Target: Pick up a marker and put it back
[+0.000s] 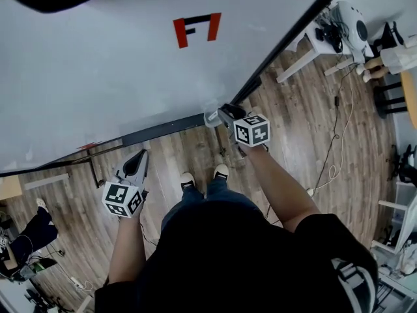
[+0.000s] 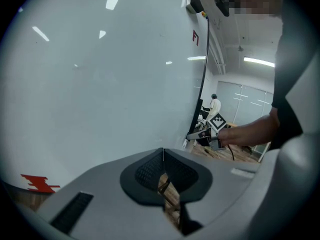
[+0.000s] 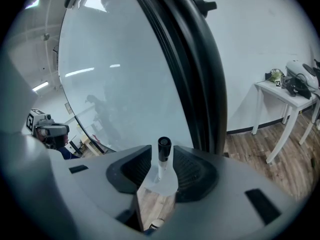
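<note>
Wood-plank floor underfoot, two light shoes pointed toward a whiteboard. Nearest, left gripper held low by the board's bottom edge, pads pressed together, nothing between them. Further forward, right gripper up at the board's lower corner, fingers spread, with a black-capped marker standing between them, a sliver of gap on either side, pads not pressing. Marker seated on a pale ledge there, just beside the black frame edge. Beyond, mostly bare board surface with a red mark high up. Farthest right, white table loaded with gear, near trailing cables on the floor.
</note>
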Tool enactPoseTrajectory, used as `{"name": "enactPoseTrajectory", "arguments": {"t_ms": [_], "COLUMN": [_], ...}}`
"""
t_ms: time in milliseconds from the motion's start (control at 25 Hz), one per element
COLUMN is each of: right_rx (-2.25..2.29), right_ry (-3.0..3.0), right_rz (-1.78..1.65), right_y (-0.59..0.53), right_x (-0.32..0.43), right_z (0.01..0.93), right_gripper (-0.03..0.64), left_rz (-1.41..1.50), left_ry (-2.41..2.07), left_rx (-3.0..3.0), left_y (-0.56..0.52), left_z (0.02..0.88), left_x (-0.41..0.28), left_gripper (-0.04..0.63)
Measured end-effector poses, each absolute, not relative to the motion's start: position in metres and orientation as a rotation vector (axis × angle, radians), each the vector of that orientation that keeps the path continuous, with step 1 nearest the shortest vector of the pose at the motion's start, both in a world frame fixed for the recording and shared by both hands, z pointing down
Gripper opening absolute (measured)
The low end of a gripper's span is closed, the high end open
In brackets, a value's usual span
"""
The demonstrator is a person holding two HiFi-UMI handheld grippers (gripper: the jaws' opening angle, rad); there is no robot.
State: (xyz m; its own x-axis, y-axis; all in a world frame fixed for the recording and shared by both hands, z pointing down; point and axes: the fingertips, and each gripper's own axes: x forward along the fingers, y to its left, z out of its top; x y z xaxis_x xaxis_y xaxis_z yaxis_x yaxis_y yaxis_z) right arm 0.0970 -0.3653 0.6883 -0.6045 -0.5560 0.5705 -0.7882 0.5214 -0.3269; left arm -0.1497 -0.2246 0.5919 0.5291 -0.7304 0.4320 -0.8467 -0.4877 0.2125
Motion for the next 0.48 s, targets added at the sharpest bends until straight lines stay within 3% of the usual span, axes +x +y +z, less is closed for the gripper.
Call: {"name": "enactPoseTrajectory", "arguments": {"t_ms": [200,480], "right_rx": [1.116,1.118], "right_ry": [-2.374,-2.365], "right_rz": [0.799,0.783], "right_y": [-0.3677,-0.3696], "right_x": [0.0957,0.0952], "right_z": [0.6886,0.6894], "right_gripper": [0.083,0.064], "left_rz": [0.392,0.383], "left_ry": [-1.304,-1.304], "left_rx": [2.366,2.369], "left_y": [-0.2250,-0.2263], "left_z": [0.5932,0.5936], "left_x": [-0.1515,-0.1494], "left_gripper": [0.014,0.014]}}
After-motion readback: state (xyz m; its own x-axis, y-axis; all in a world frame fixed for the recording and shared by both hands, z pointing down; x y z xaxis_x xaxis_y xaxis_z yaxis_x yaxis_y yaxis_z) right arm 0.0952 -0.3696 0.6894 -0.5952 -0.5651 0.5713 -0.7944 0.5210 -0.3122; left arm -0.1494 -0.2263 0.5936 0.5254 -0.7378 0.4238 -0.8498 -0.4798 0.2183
